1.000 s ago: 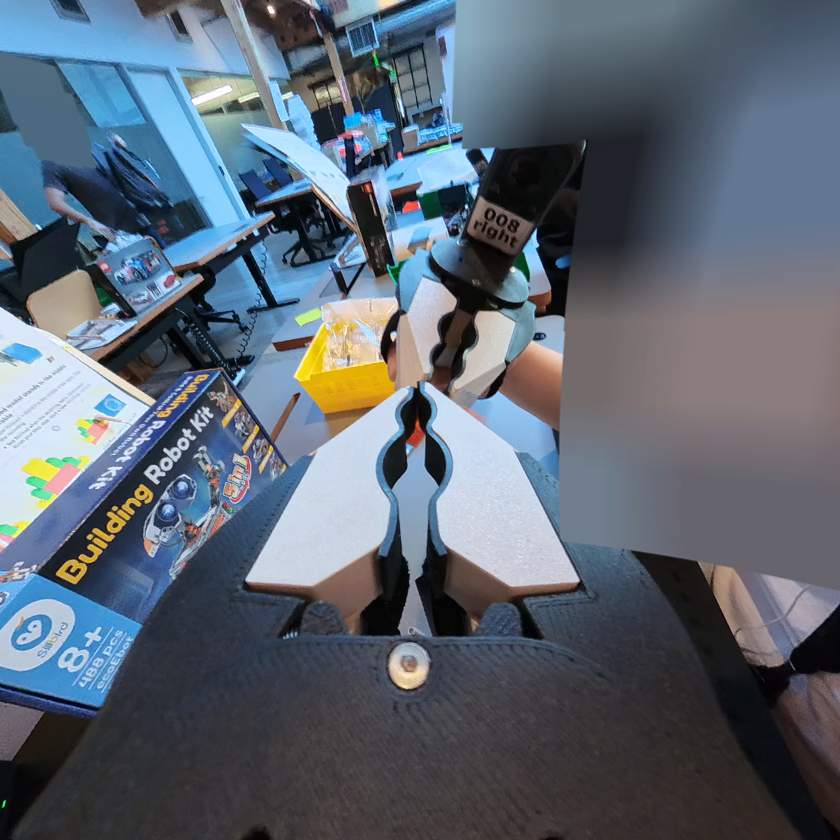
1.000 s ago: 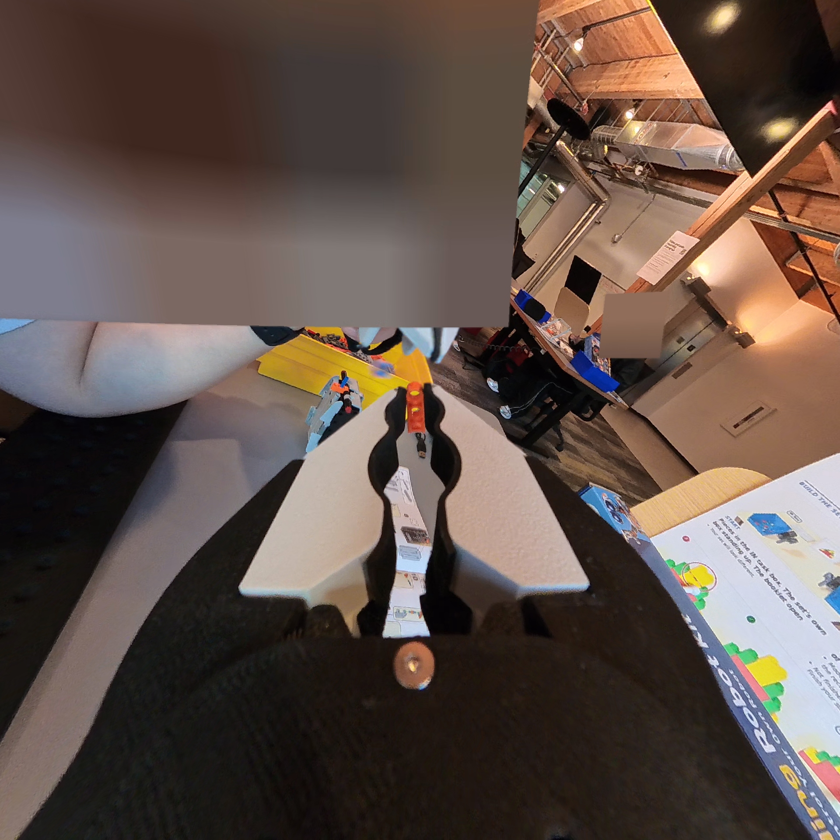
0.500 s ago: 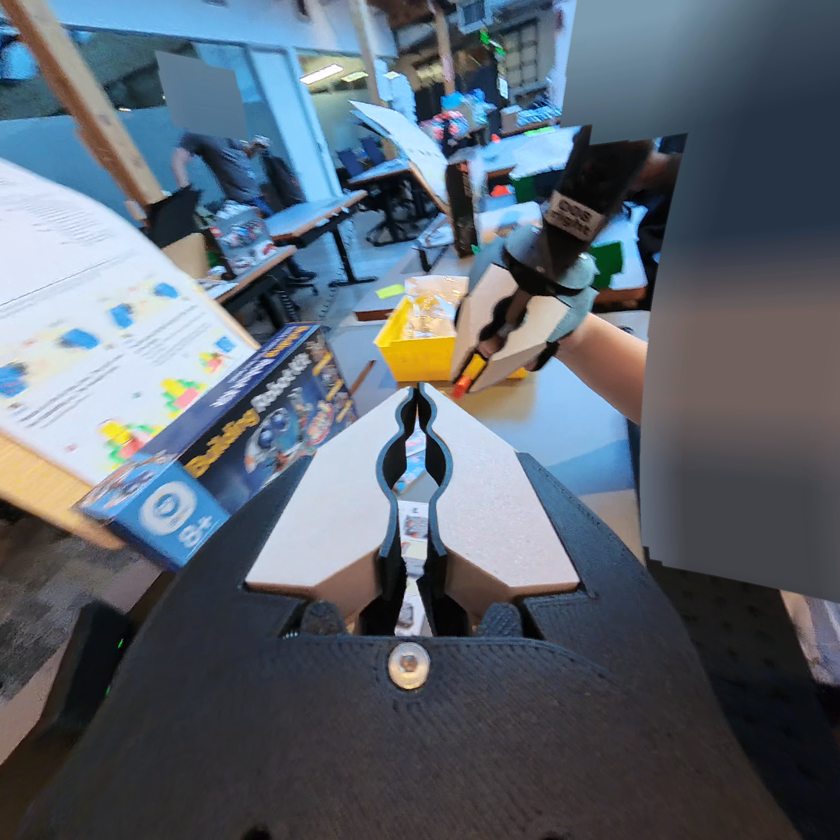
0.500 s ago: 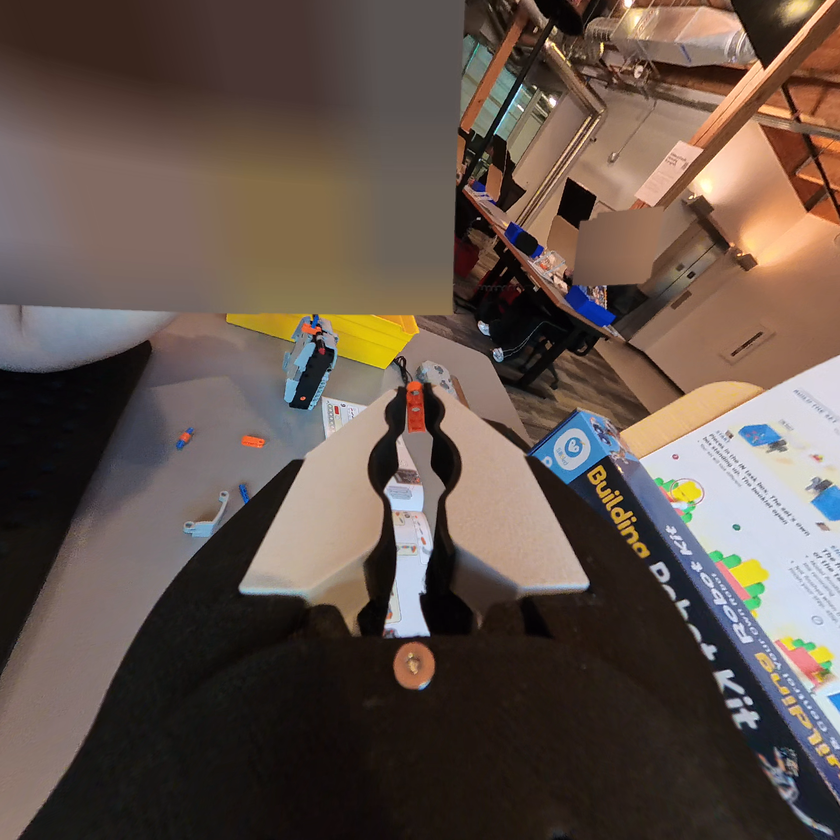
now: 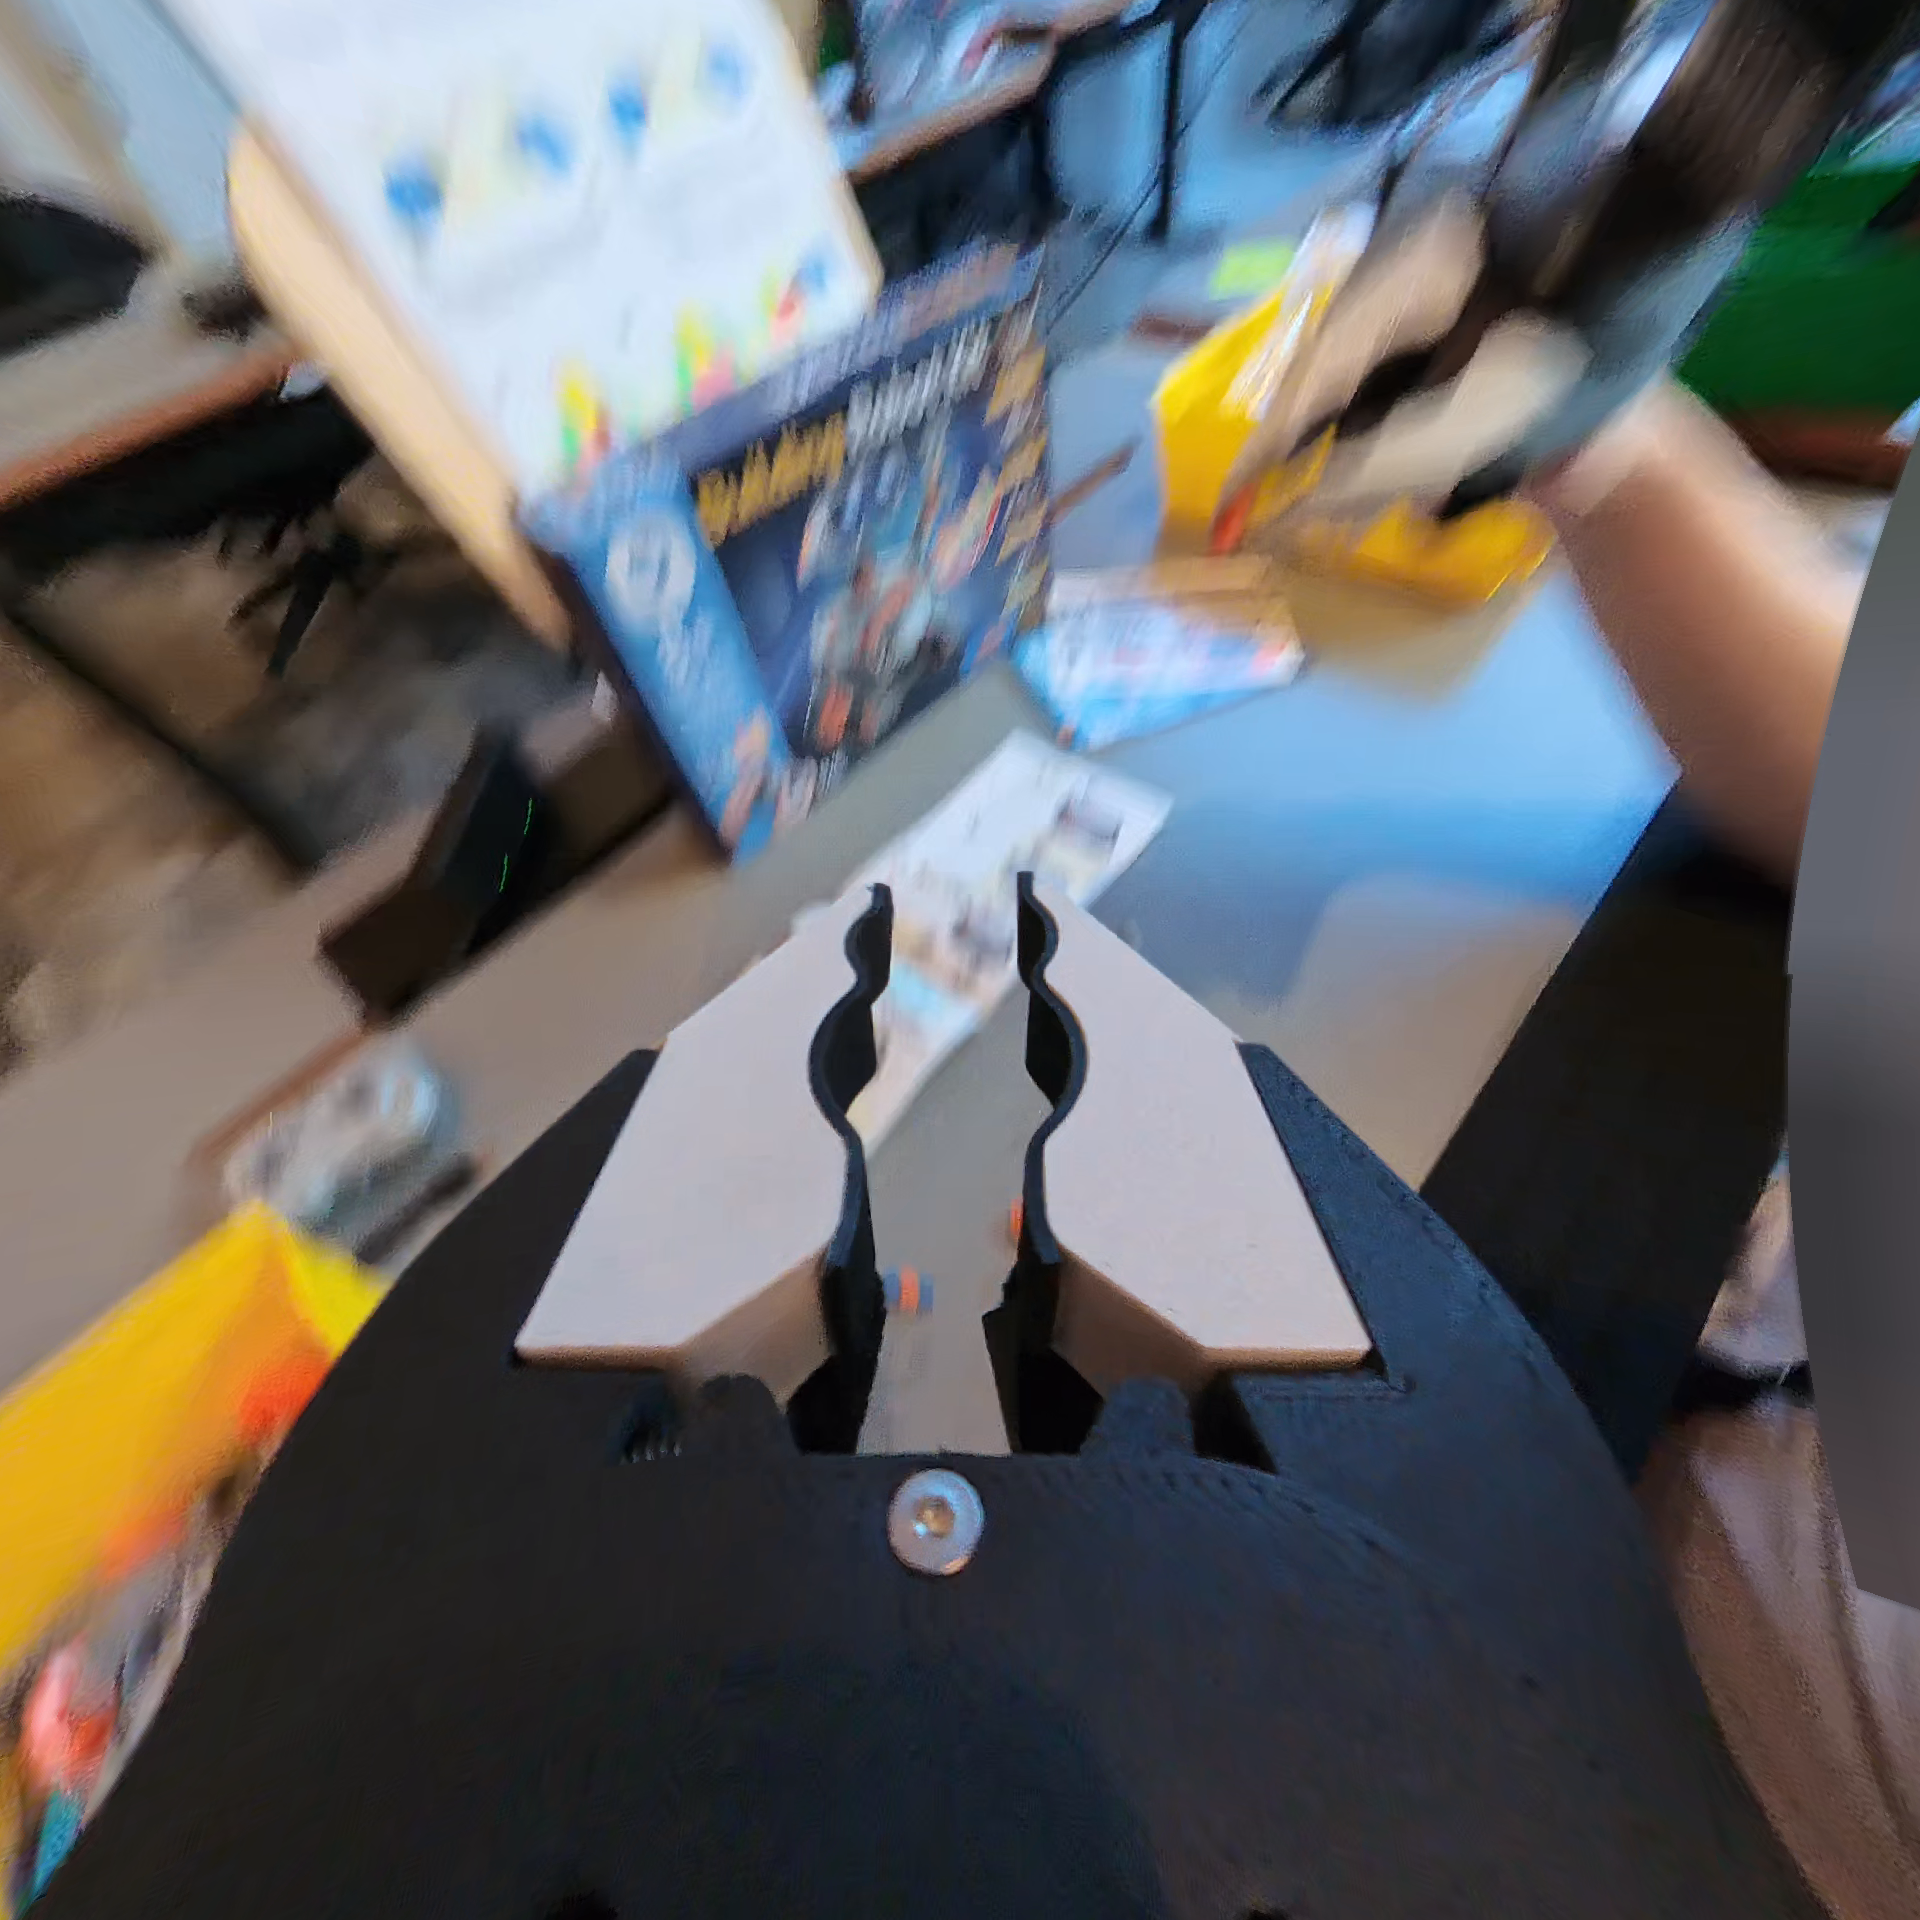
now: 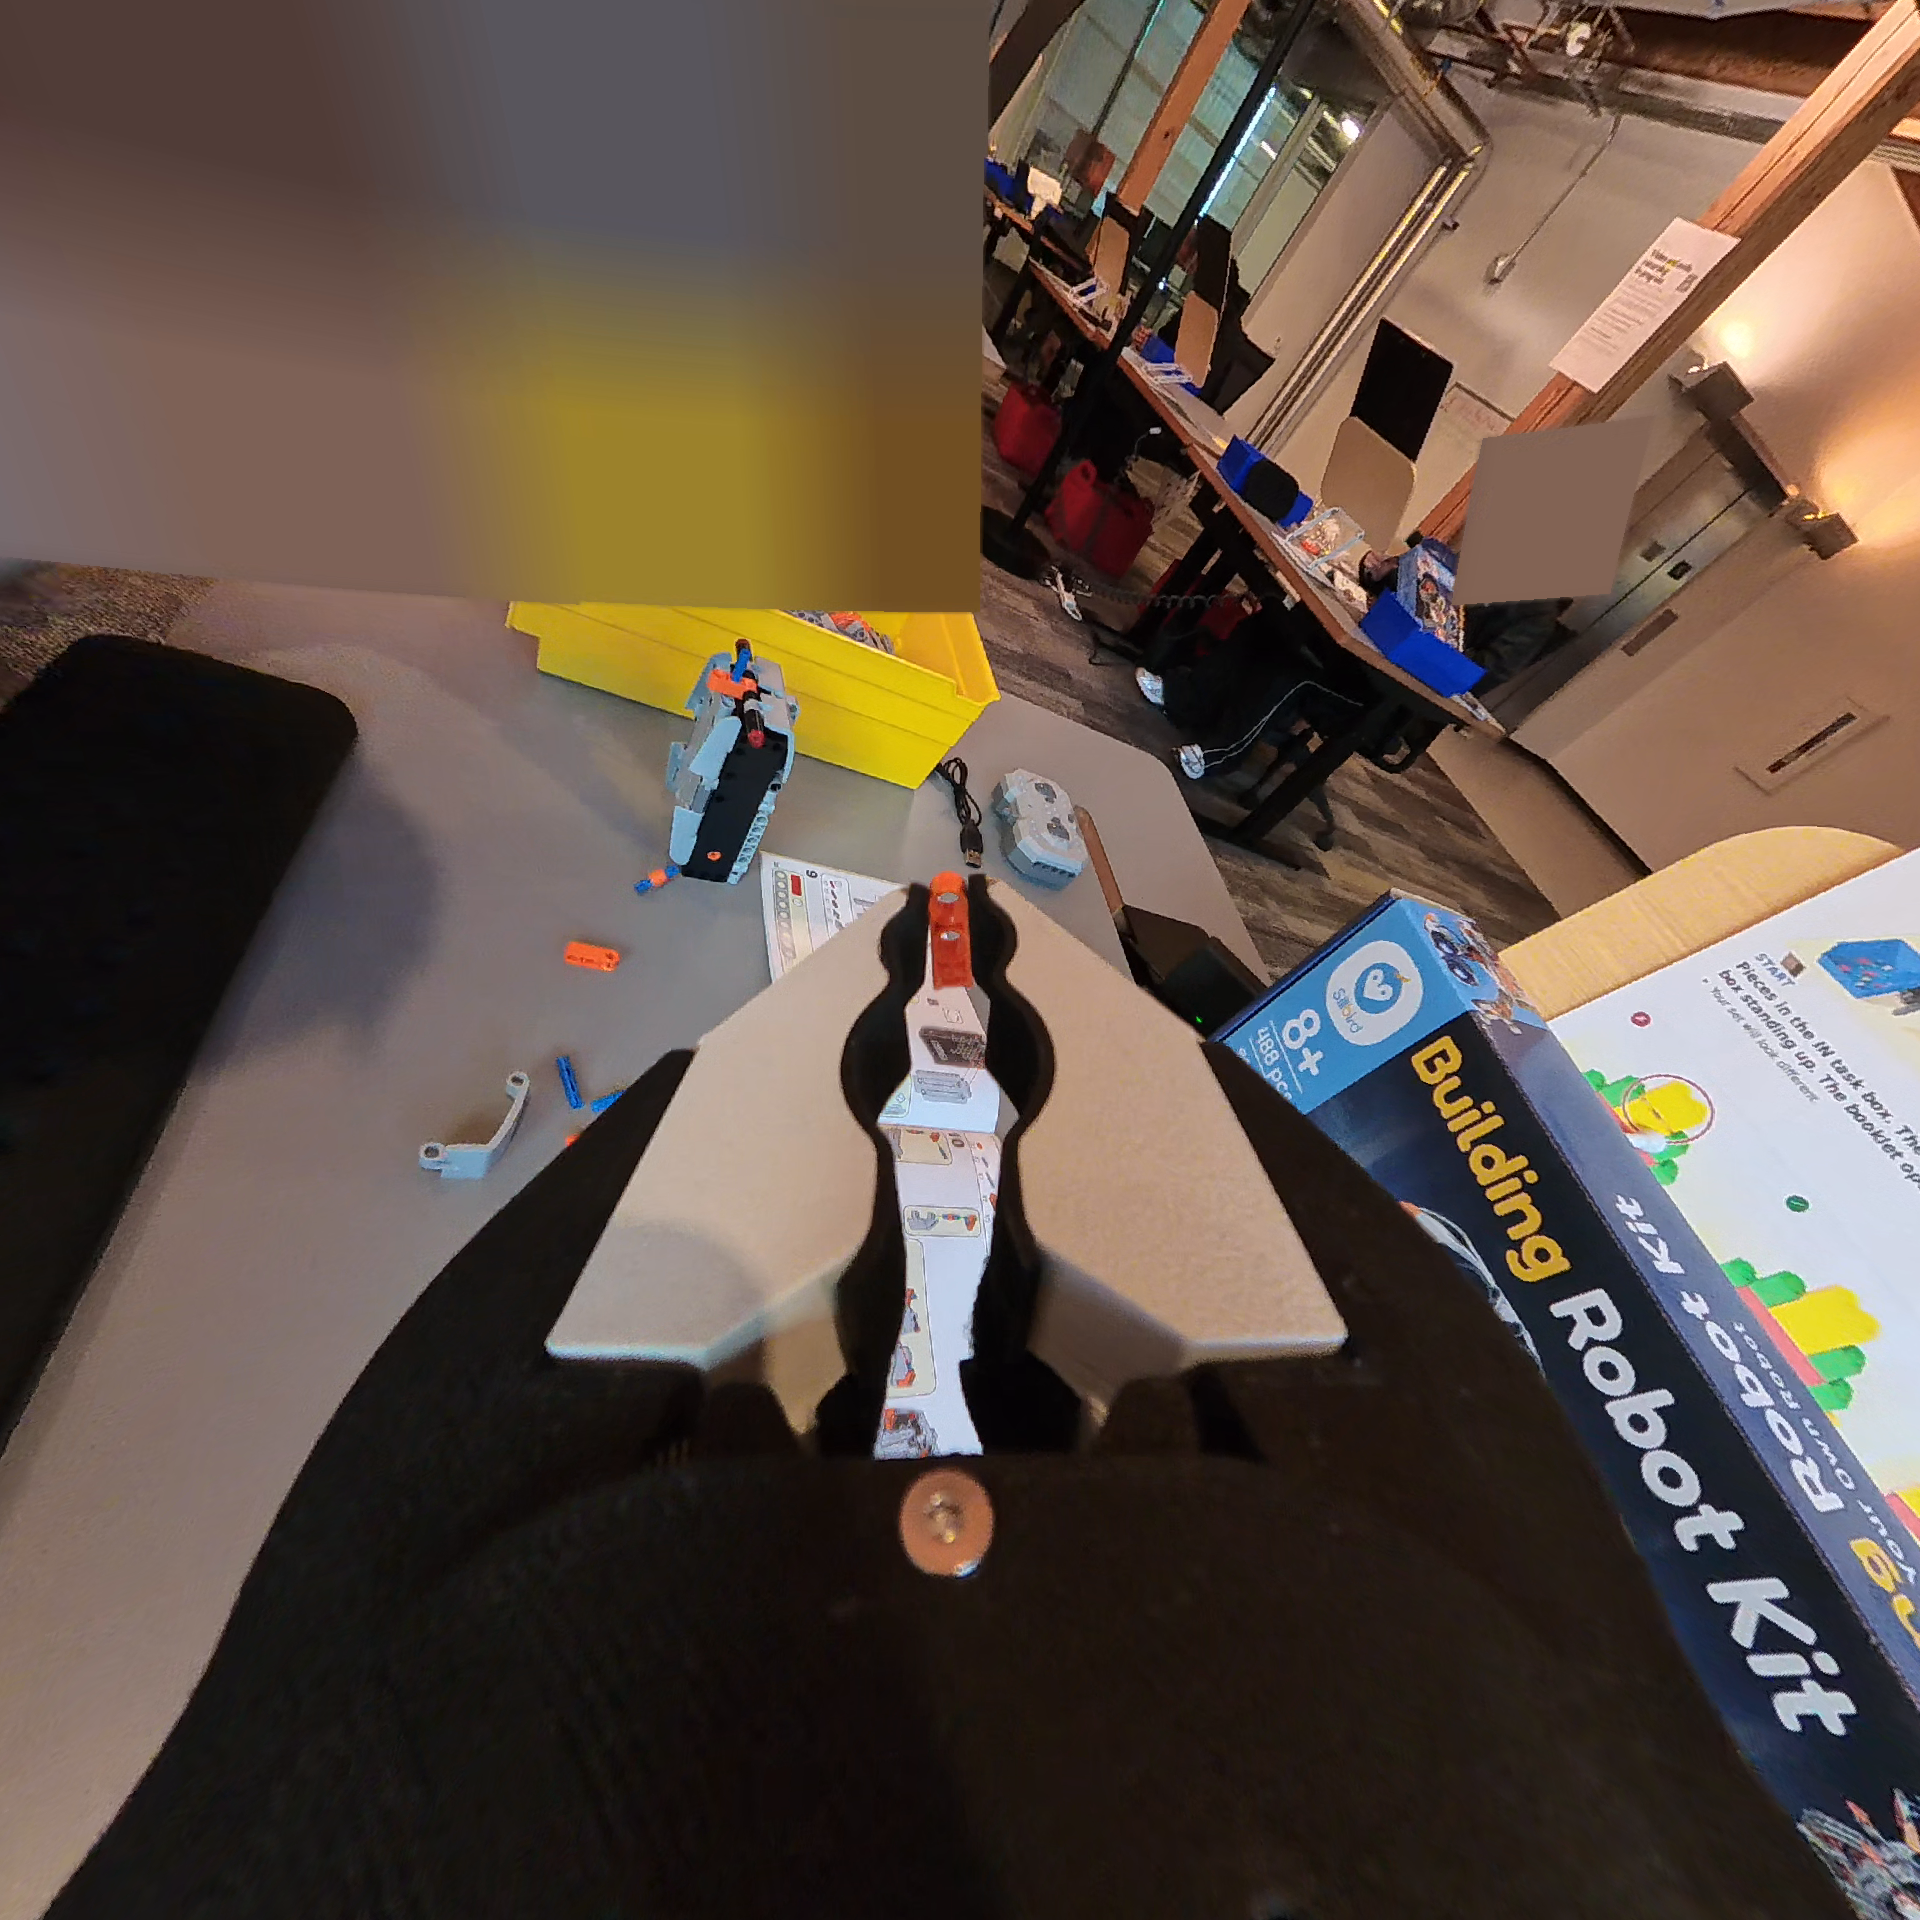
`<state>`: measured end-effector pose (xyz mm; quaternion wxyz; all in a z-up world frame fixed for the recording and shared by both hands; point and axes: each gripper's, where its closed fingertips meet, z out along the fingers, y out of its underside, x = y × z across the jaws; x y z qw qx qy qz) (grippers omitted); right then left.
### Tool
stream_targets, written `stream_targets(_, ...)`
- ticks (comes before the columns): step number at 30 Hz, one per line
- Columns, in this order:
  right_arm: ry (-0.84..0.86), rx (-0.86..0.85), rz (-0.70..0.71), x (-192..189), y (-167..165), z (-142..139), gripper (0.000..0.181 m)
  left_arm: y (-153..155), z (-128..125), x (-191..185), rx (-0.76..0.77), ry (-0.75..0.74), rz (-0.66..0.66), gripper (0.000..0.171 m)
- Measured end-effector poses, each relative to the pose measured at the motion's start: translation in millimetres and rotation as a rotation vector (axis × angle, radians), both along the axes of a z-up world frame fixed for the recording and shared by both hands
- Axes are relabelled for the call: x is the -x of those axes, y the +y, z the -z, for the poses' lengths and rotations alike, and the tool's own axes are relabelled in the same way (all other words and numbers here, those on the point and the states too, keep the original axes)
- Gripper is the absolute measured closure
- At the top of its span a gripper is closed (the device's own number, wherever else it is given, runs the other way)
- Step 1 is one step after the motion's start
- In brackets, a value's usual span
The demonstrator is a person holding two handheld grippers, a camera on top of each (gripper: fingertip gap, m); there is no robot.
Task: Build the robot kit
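Left tool (image 5: 954,899) now swung down over the table (image 5: 1351,831) with jaws parted and empty, right tool (image 6: 951,902) still pinching that little orange piece (image 6: 948,940) near the instruction sheet (image 6: 831,904).

Left wrist view heavily motion-blurred; right wrist view sharp, warm indoor light, fisheye edges.

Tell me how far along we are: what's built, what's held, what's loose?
Built: a grey-and-black model stands beside the yellow bin. In hand: the right claw is shut on an orange piece; the left claw is open, holding nothing. Loose on the table: an orange connector, a grey curved part and blue pins.
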<state>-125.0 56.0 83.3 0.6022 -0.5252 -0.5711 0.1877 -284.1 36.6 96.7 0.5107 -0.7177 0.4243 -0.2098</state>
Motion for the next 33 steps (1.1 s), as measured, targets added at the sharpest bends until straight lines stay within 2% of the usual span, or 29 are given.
stream_targets(4, 0.006, -0.007, -0.007, 0, -3, -4, 0.175, -23, 96, 35, 0.109, 0.095, -0.068, 0.151)
stream_targets(6, 0.008, -0.006, -0.016, 3, -6, -4, 0.175, -23, 144, 50, 0.221, 0.12, -0.151, 0.152)
stream_targets(9, -0.01, -0.011, -0.016, 7, -7, -2, 0.175, -13, 185, 54, 0.298, 0.092, -0.26, 0.153)
stream_targets(13, -0.019, -0.024, -0.017, 9, -11, -3, 0.175, 9, 199, 50, 0.179, 0.165, -0.387, 0.152)
stream_targets(17, -0.014, -0.036, -0.017, 6, -13, -7, 0.175, 25, 226, 37, 0.313, 0.1, -0.546, 0.149)
stream_targets(21, 0.008, -0.051, -0.02, 1, -16, -15, 0.175, 39, 253, 38, 0.318, 0.2, -0.647, 0.145)
stream_targets(24, 0.033, -0.061, -0.028, -4, -20, -23, 0.175, 44, 259, 33, 0.322, 0.235, -0.651, 0.147)
stream_targets(28, 0.048, -0.083, -0.032, -9, -24, -31, 0.175, 48, 262, 21, 0.349, 0.236, -0.624, 0.164)
stream_targets(33, 0.062, -0.113, -0.043, -12, -33, -40, 0.175, 47, 262, 19, 0.35, 0.256, -0.611, 0.168)
